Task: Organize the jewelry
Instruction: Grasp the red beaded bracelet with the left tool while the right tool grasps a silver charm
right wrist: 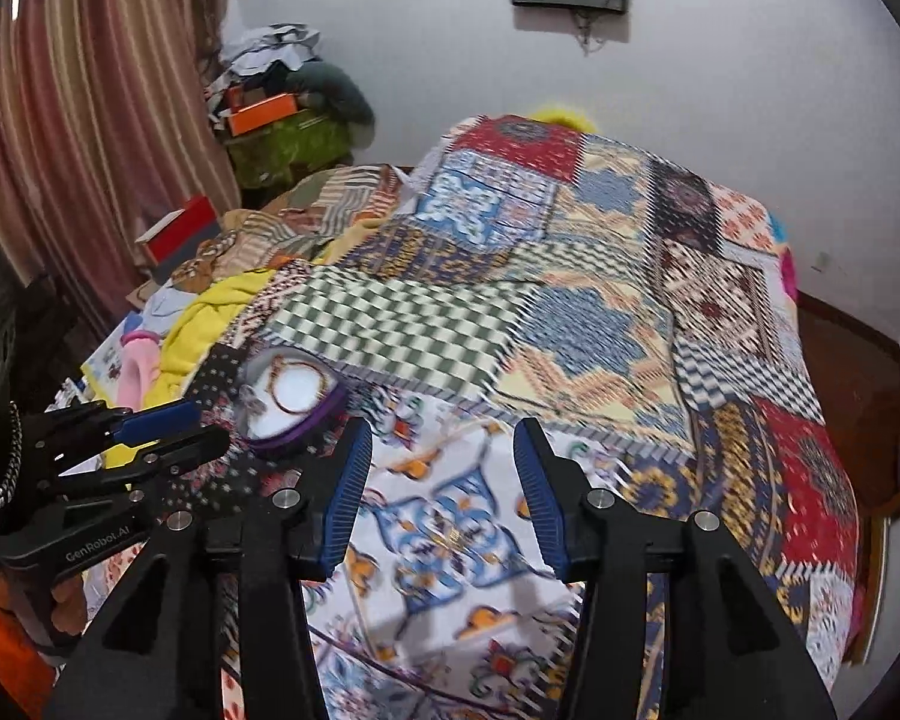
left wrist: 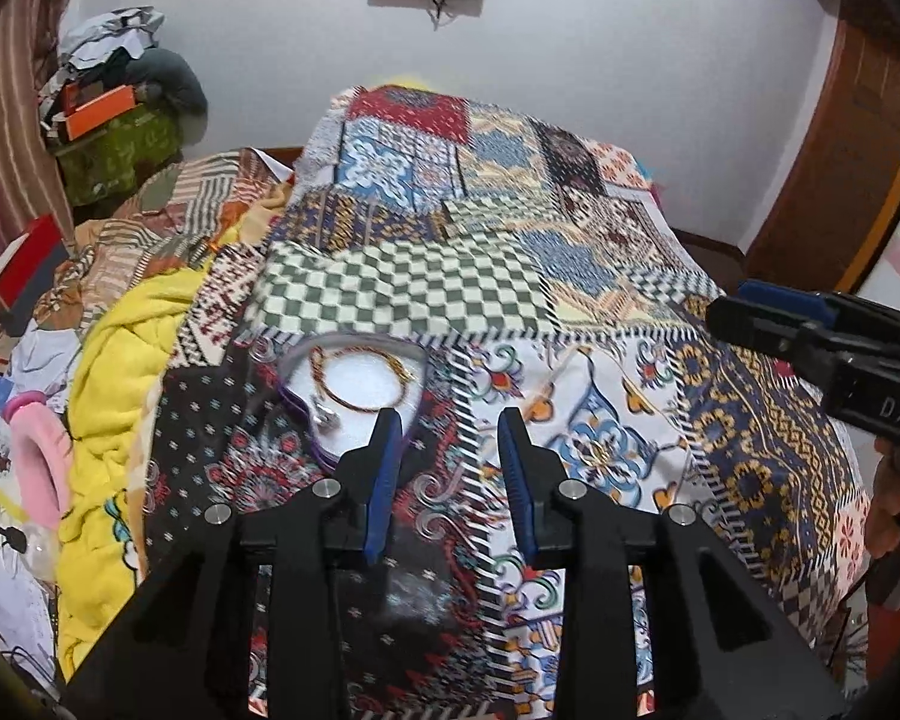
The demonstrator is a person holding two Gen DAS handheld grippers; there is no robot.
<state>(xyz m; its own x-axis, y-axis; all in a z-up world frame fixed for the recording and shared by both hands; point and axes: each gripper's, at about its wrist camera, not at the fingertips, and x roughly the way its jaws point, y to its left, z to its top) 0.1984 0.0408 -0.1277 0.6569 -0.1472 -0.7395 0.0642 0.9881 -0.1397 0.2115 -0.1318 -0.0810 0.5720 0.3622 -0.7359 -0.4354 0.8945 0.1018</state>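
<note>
Left gripper: held low over the patchwork bedspread, pointing forward along the bed toward the far wall. Its two blue-padded fingers stand apart with bare cloth showing between them; nothing is gripped. In the right wrist view the same tool enters from the left edge, roughly level, tips aimed at the container, fingers parted. A hand grasps its handle at the lower left.

Right gripper: also low over the bedspread, tilted slightly downward, fingers spread wide with only patterned fabric in the gap. Nothing held. In the left wrist view it reaches in from the right edge, well apart from the left tool; from this angle the gap at its tips is not readable. Part of a hand shows beneath it.

Task item: a round purple-rimmed jewelry box with a white lining rests on the bedspread, just ahead and left of the left gripper's left finger, which overlaps its near rim in view; contact cannot be confirmed. Inside lie a reddish-gold bracelet, curled in a loop, and a small silver piece at the near-left side. The right wrist view shows the box at left-centre, between the two tools.

Surroundings: yellow blanket bunched along the bed's left side.
</note>
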